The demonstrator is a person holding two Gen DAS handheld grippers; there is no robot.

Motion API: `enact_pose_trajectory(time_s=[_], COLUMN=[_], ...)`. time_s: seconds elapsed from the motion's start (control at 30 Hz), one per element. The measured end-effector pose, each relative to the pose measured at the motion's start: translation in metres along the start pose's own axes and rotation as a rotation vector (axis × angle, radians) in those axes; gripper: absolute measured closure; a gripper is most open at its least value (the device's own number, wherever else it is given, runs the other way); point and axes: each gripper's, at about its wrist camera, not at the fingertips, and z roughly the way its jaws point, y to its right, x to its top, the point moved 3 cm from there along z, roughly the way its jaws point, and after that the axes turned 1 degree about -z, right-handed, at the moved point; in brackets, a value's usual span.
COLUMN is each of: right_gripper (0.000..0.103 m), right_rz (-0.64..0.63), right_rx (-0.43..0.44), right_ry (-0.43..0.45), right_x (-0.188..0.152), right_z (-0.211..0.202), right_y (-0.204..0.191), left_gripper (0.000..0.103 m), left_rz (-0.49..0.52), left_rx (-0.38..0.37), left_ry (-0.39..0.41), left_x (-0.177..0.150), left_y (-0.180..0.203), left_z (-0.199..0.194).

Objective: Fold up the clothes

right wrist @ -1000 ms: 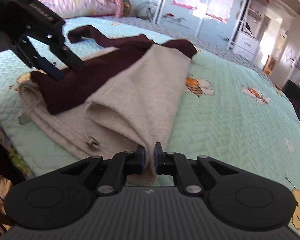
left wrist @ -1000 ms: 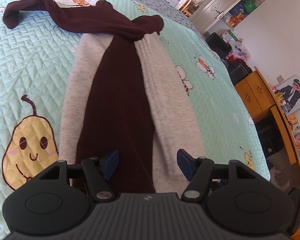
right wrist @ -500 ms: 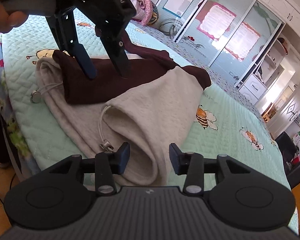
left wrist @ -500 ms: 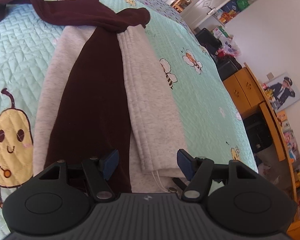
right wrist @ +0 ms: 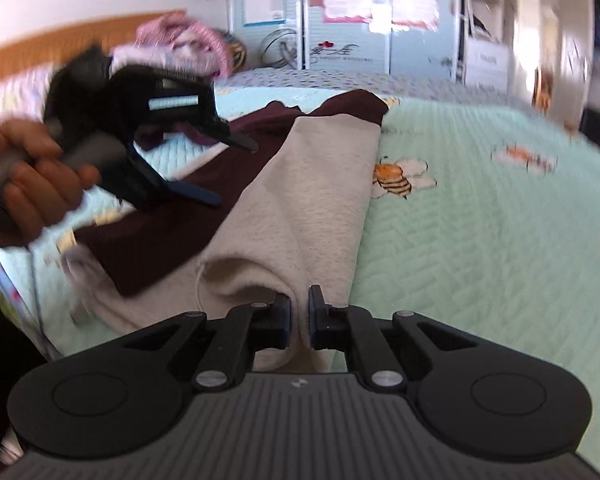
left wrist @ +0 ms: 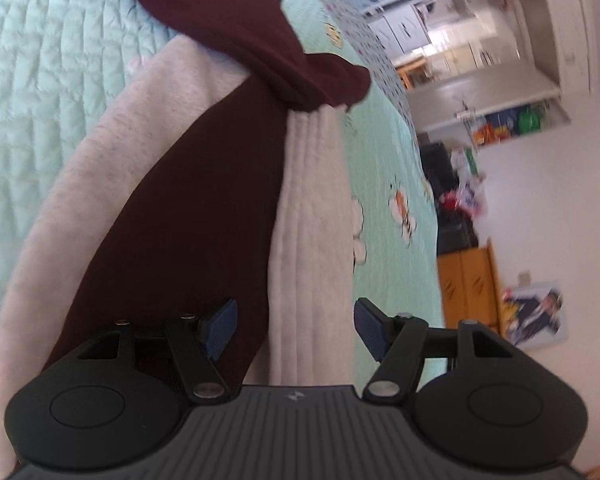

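Since a moment ago, the right gripper (right wrist: 299, 314) opened, then snapped shut on the grey cloth (right wrist: 312, 200) at the near edge of the bed (right wrist: 480, 216). That long cloth runs straight away from it. Left gripper (left wrist: 292, 330), jaws apart, tilts down over the brown cloth (left wrist: 188, 216), holding nothing.

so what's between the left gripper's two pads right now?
Nothing pinched: the left gripper is open above the grey garment, beside its dark brown part. Left wrist view.
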Motion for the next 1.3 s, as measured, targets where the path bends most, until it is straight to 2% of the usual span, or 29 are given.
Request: enact_pose_trajectory(time_s=[0.2,0.47,0.67,0.8,0.93,1.0,1.3], right_gripper=[0.094,0.094,0.094,0.094,0.094,0.094,0.093], right_rz=[0.081,0.126,0.113,0.198,0.392,0.39,0.307], right_rx=[0.06,0.078,0.097,0.139,0.228,0.23,0.229], right_ry=[0.026,0.028,0.049,0.068,0.085,0.073,0.01], right_x=[0.004,0.003,0.005,0.008,0.005,0.003,-0.003], right_z=[-0.003,-0.004,-0.007,-0.008,-0.005,-0.002,0.009], right_y=[0.006,0.009,0.008,0.017,0.038,0.039,0.019], left_gripper=[0.028,0.028,0.029,0.029,0.029,0.028,0.028], left_rz=[-0.025,-0.022,-0.017,-0.025,-0.008,-0.01,-0.042], left_rx=[-0.052,-0.111,-0.122,-0.132,-0.143,-0.15,-0.177], left_ry=[-0.013,-0.061,-0.073,-0.049,-0.078,-0.091,-0.021], left_x=[0.01,0.01,0.014,0.017,0.014,0.017,0.036], left_y=[0.004,0.013,0.02,0.02,0.021,0.023,0.038], left_z=[0.013,0.025,0.043,0.046,0.053,0.059,0.086])
